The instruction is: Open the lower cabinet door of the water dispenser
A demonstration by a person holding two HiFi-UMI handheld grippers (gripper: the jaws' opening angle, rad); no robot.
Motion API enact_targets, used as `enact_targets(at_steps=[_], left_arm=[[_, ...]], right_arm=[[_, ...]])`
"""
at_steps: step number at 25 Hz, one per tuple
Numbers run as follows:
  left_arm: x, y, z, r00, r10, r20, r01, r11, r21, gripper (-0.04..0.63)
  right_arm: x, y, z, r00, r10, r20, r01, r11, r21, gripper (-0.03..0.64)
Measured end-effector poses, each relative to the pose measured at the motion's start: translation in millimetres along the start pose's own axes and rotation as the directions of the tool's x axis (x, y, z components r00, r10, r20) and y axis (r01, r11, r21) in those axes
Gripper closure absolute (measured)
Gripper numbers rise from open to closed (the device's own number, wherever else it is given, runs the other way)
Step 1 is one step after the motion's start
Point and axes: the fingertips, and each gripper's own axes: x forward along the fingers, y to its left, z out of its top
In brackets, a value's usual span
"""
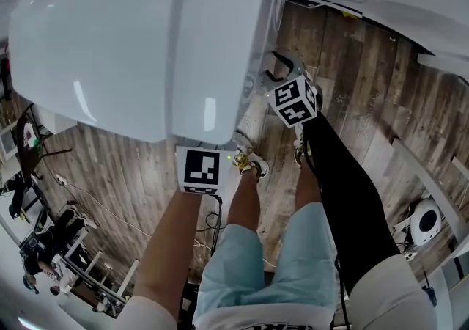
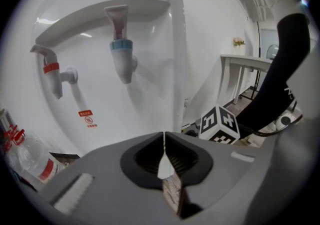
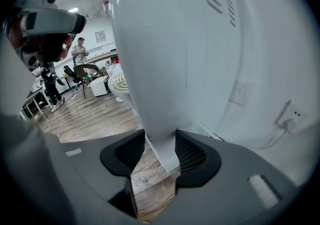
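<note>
The white water dispenser fills the head view from above; its red tap and blue tap show in the left gripper view. My left gripper is shut on a thin white panel edge, the cabinet door's edge, below the taps. In the head view only its marker cube shows, with the jaws hidden under the dispenser. My right gripper sits at the dispenser's right side. A white corner of the body fills the gap between its pads, touching both.
Clear bottles with red labels stand left of the dispenser. A wall socket is on the right wall. A white table and a floor fan stand to the right. Cables lie by the person's feet, and people stand far back.
</note>
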Motion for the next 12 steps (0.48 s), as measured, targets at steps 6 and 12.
enact_targets(at_steps=[6, 12], left_arm=[[1.6, -3.8, 3.8, 1.000, -0.009, 0.012, 0.009, 1.000, -0.003, 0.538], [-0.4, -3.7, 1.4, 1.000, -0.006, 0.004, 0.006, 1.000, -0.011, 0.538]], right_arm=[[-0.3, -1.3, -2.3, 1.000, 0.006, -0.009, -0.006, 1.000, -0.010, 0.434], [-0.5, -0.3, -2.0, 1.000, 0.005, -0.014, -0.005, 1.000, -0.020, 0.434]])
